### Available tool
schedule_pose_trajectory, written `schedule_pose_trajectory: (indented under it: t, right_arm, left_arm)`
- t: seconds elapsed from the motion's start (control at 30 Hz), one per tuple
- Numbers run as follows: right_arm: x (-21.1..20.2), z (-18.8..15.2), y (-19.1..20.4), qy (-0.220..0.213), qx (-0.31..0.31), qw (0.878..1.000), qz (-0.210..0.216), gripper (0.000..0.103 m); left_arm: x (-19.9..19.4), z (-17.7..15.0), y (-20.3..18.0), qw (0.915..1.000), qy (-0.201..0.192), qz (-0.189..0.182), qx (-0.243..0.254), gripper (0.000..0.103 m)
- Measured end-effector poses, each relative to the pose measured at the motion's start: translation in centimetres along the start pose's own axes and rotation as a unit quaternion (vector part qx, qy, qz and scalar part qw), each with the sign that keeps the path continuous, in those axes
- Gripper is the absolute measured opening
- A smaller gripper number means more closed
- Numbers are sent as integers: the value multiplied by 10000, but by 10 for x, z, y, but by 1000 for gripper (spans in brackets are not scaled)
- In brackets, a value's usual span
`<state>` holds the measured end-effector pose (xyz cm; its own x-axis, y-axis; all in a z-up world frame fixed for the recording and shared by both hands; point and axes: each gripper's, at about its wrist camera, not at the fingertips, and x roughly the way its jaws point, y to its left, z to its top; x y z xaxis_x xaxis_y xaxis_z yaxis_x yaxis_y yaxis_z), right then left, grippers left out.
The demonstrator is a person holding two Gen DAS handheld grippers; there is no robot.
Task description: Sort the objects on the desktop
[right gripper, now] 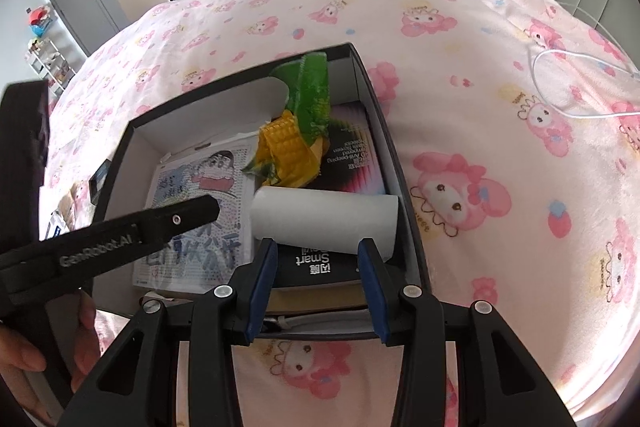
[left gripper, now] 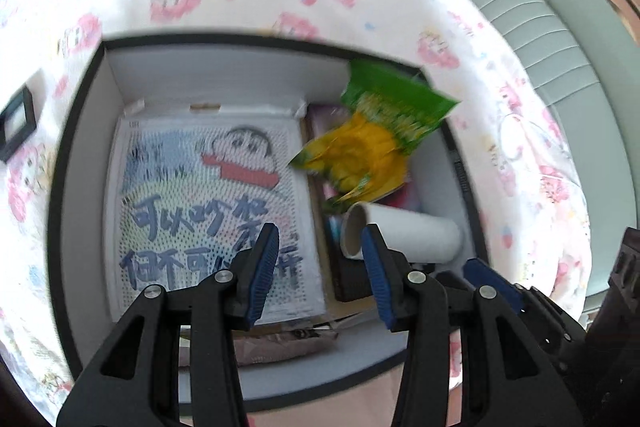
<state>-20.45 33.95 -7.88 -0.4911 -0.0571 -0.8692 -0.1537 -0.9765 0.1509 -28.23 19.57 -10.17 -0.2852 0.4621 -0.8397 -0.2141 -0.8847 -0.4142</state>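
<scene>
box (right gripper: 376,95): black, white inside, sitting on the pink bed (right gripper: 460,39)
in it: corn snack bag (right gripper: 296,131) propped at the far right corner, paper roll (right gripper: 324,223) lying across the right side, cartoon card (left gripper: 208,203) flat on the left
left tool (left gripper: 320,267): released, nothing held, over the box
right tool (right gripper: 316,283): released too, at the near edge by the roll
tip: i'd guess keep both high so they don't knock the bag

Box (right gripper: 376,99) below my jaws: roll (right gripper: 324,219) just ahead, corn packet (right gripper: 288,143) behind it, picture board (right gripper: 200,187) left.
</scene>
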Motion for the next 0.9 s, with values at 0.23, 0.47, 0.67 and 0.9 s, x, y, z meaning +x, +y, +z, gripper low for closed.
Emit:
schedule_pose_trajectory:
  t: [0.23, 0.47, 0.67, 0.9]
  right_arm:
    - [-57, 9, 24, -583, -124, 9982, -109, 38]
    - [-122, 6, 59, -1206, -338, 9921, 70, 48]
    - [-154, -8, 99, -1429, -663, 9869, 352, 48]
    - [-178, -30, 135, -1624, -838, 9816, 547, 48]
  left_arm:
    - [-88, 6, -20, 9950, -903, 129, 415, 50]
    - [-181, -21, -18, 9834, -1719, 305, 499, 53]
    - [-234, -50, 0, 9750, -2107, 583, 394, 57]
    - [-279, -86, 17, 9622, -2469, 1081, 376, 68]
